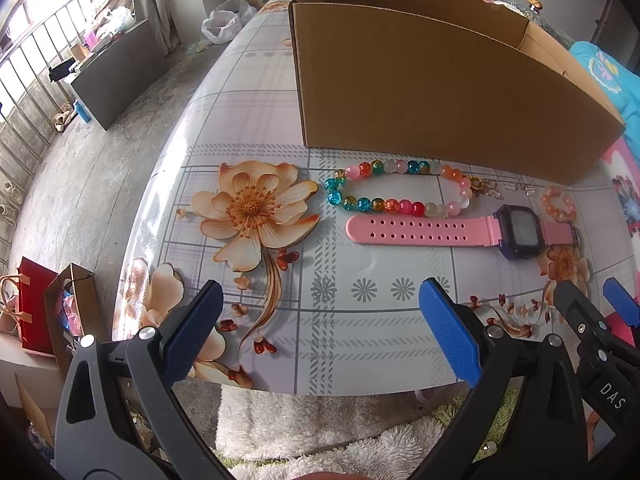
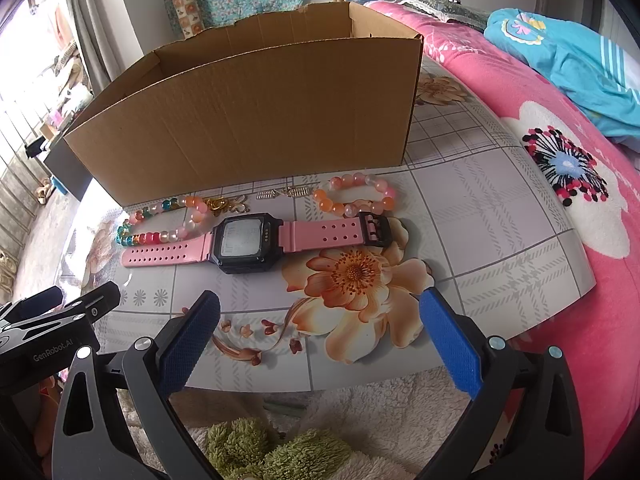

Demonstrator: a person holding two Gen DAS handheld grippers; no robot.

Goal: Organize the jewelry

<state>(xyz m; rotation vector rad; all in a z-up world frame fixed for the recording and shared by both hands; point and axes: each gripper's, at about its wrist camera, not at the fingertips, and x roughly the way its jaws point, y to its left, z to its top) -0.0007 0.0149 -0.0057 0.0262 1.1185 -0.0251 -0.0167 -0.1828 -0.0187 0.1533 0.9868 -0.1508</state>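
Observation:
A pink-strapped digital watch (image 1: pixel 444 232) (image 2: pixel 248 242) lies flat on the floral table. Behind it lie a multicoloured bead bracelet (image 1: pixel 396 192) (image 2: pixel 164 222), an orange-pink bead bracelet (image 1: pixel 558 204) (image 2: pixel 356 196), a small gold piece (image 2: pixel 222 205) and small silver pieces (image 2: pixel 280 193). An open cardboard box (image 1: pixel 432 92) (image 2: pixel 256 120) stands behind them. My left gripper (image 1: pixel 320 332) is open and empty at the table's near edge. My right gripper (image 2: pixel 320 340) is open and empty, beside it to the right.
The glossy table (image 1: pixel 256 120) ends at its rounded left edge, with floor, a dark board (image 1: pixel 116 80) and gift bags (image 1: pixel 44 308) beyond. A pink bed cover (image 2: pixel 540 160) with a blue garment (image 2: pixel 568 64) lies right of the table. Fluffy towels (image 2: pixel 280 440) lie below the near edge.

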